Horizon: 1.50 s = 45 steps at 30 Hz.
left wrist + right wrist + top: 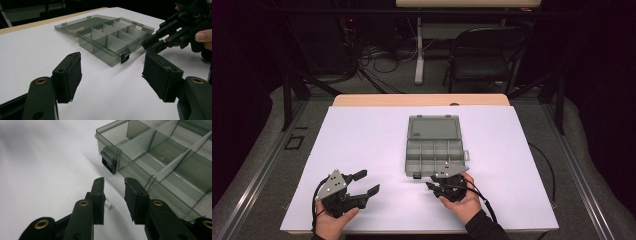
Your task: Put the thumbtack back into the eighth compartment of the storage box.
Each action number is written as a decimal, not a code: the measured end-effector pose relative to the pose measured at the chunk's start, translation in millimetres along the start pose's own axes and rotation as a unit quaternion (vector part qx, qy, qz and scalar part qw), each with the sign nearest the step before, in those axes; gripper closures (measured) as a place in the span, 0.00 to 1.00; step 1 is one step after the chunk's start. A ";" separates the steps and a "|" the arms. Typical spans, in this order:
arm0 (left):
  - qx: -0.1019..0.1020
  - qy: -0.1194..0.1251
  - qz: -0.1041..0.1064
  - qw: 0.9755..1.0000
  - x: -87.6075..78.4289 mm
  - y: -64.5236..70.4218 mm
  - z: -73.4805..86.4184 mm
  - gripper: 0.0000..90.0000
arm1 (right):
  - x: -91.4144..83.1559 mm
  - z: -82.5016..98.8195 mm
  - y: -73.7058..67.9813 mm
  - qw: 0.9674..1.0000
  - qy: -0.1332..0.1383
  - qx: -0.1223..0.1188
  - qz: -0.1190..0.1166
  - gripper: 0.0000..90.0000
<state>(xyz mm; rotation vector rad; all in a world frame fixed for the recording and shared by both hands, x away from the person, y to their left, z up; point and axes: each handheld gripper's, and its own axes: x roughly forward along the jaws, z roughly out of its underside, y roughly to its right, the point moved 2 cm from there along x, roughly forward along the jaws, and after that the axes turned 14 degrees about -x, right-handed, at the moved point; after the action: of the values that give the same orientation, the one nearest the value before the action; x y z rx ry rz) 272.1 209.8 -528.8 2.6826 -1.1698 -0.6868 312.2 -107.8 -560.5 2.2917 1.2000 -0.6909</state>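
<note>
Right tongs (113,182), half open and empty, descend on a small white peg (108,204) at the organizer box's (433,145) six o'clock edge; next, straddle and pinch it. Left tongs (111,75) wait wide open, empty.

Dark room; folding chair (486,57) and cables (377,60) behind table (362,100).
</note>
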 end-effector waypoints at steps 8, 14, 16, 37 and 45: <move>0.000 0.000 0.000 1.000 0.2 -0.2 0.1 0.34 | 6.6 5.3 -0.7 1.000 -0.008 0.007 -0.023 0.75; 0.000 0.000 0.000 1.000 0.1 -0.2 0.0 0.34 | 10.0 6.1 -2.7 0.999 -0.014 0.001 -0.030 0.75; 0.000 0.000 0.000 1.000 0.1 -0.2 0.1 0.34 | 10.9 6.4 -3.0 0.999 -0.014 0.001 -0.030 0.75; -0.002 0.001 -0.005 1.000 -0.5 -0.8 0.0 0.34 | 13.4 9.5 -6.0 0.999 -0.027 -0.012 -0.046 0.93; -0.001 0.001 -0.005 1.000 -0.5 -0.6 -0.1 0.34 | 13.1 10.0 -6.3 0.999 -0.027 -0.009 -0.046 0.95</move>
<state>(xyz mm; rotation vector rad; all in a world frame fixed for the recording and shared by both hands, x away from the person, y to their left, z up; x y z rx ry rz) 272.2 210.5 -528.7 2.6883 -1.1567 -0.6863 311.1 -102.6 -577.3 2.2006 1.2877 -0.7660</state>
